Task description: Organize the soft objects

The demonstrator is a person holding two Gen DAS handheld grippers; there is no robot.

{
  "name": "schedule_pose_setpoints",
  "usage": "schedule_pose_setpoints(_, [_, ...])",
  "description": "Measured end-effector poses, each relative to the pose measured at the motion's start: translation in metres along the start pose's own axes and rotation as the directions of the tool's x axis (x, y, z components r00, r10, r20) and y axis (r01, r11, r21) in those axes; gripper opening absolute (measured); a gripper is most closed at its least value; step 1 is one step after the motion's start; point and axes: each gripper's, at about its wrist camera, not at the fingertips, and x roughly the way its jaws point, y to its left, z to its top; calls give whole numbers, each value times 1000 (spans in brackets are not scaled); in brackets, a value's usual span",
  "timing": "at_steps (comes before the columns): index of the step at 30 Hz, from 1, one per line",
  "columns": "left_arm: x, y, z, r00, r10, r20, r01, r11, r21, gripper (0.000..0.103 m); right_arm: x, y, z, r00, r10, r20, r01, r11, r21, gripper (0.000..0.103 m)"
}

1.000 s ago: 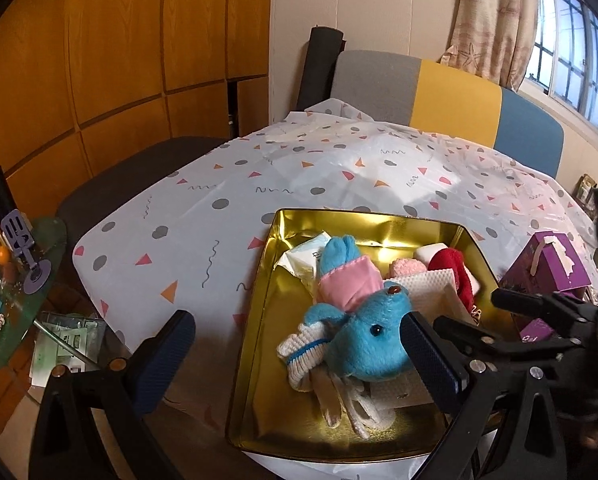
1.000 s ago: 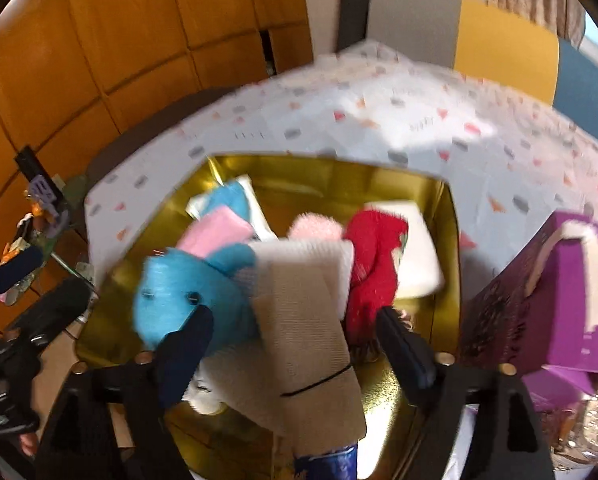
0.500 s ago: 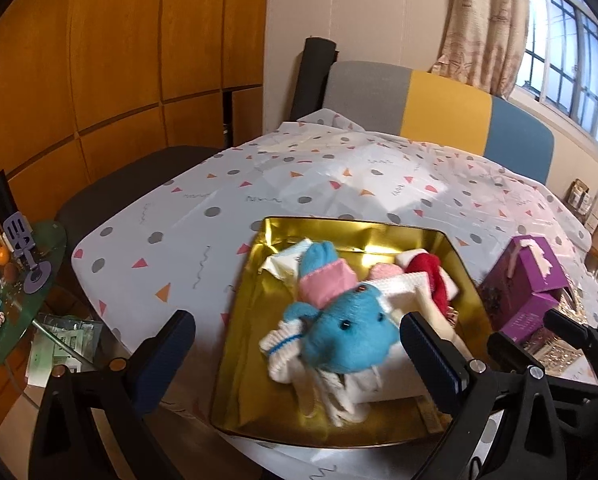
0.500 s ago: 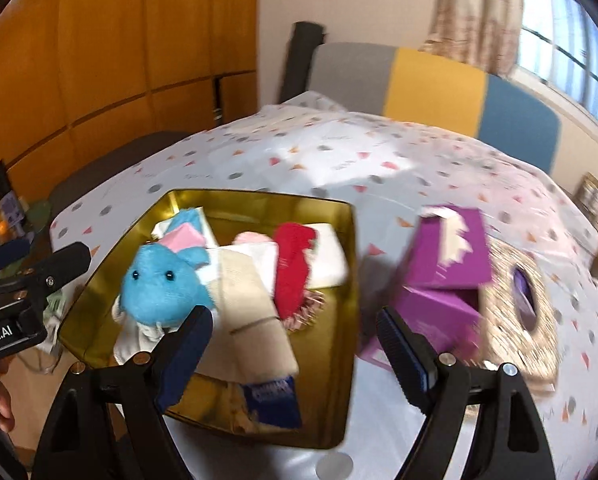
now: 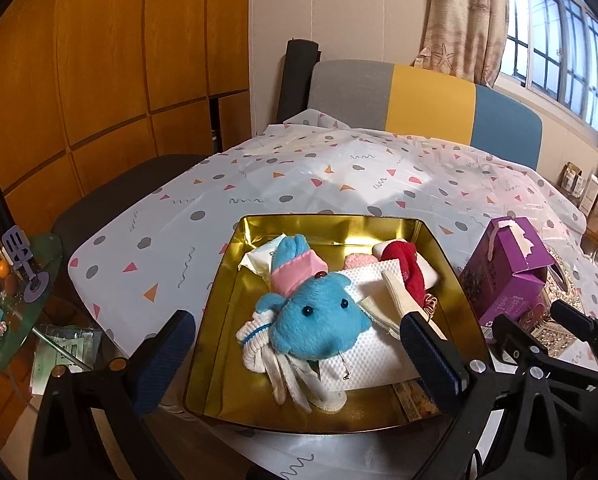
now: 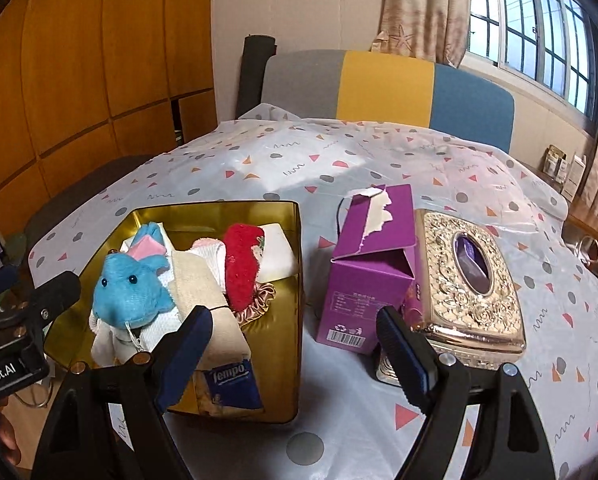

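Note:
A gold tin tray (image 5: 223, 300) (image 6: 291, 240) sits near the table's front edge and holds soft things. A blue plush toy (image 5: 319, 324) (image 6: 129, 296) lies on white cloths (image 5: 375, 360). A red sock (image 5: 409, 268) (image 6: 241, 268), a beige cloth (image 6: 203, 292), a white glove (image 5: 291, 380) and a blue tissue pack (image 6: 233, 380) also lie in the tray. My left gripper (image 5: 299, 356) is open and empty, just in front of the tray. My right gripper (image 6: 295, 352) is open and empty, in front of the tray's right edge and the purple box.
A torn-open purple carton (image 6: 371, 268) (image 5: 507, 272) stands right of the tray. An ornate gold tissue box (image 6: 471, 276) lies beside it. The table has a dotted white cover (image 6: 299, 156). A multicoloured chair back (image 5: 423, 100) is behind. A glass side table (image 5: 15, 296) is at left.
Both grippers have drawn back and up from the tray. The right gripper has swung right, so the purple carton and gold tissue box now show in full. Nothing in the tray has moved.

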Motion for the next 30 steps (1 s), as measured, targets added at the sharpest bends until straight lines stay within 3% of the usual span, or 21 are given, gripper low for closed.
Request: schedule_pose_setpoints(30, [-2,-4,-2,1000,12,1,-12,1000,16,103,-9,-6,1,1000,-10,26,9,1000,20,85])
